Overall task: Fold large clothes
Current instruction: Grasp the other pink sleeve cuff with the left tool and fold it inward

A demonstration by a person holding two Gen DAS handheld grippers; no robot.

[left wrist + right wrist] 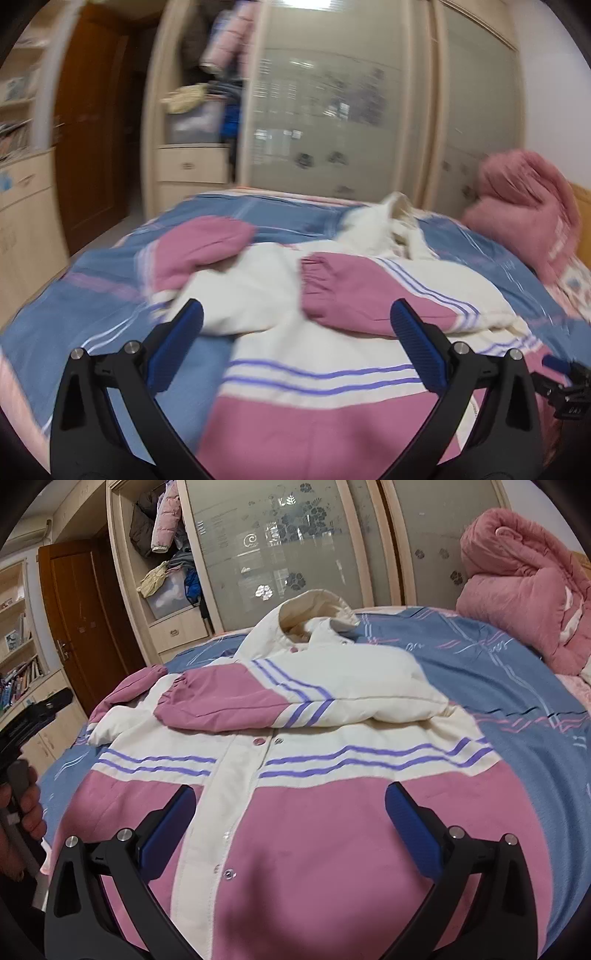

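A padded jacket (325, 834), pink below and cream above with purple stripes, lies face up on the bed, hood (314, 613) at the far end. Both pink-cuffed sleeves are folded across its chest; the right sleeve (236, 701) lies on top. The jacket also shows in the left wrist view (314, 417), blurred. My left gripper (295, 321) is open and empty above the jacket's left side. My right gripper (290, 805) is open and empty above the pink lower front. The left gripper also shows at the left edge of the right wrist view (33, 716), held in a hand.
The bed has a blue striped cover (517, 672). A bundled pink quilt (524, 583) lies at the far right. A wardrobe with frosted sliding doors (295, 535) stands behind the bed, with a brown door (85, 620) and bookshelves (18, 657) to the left.
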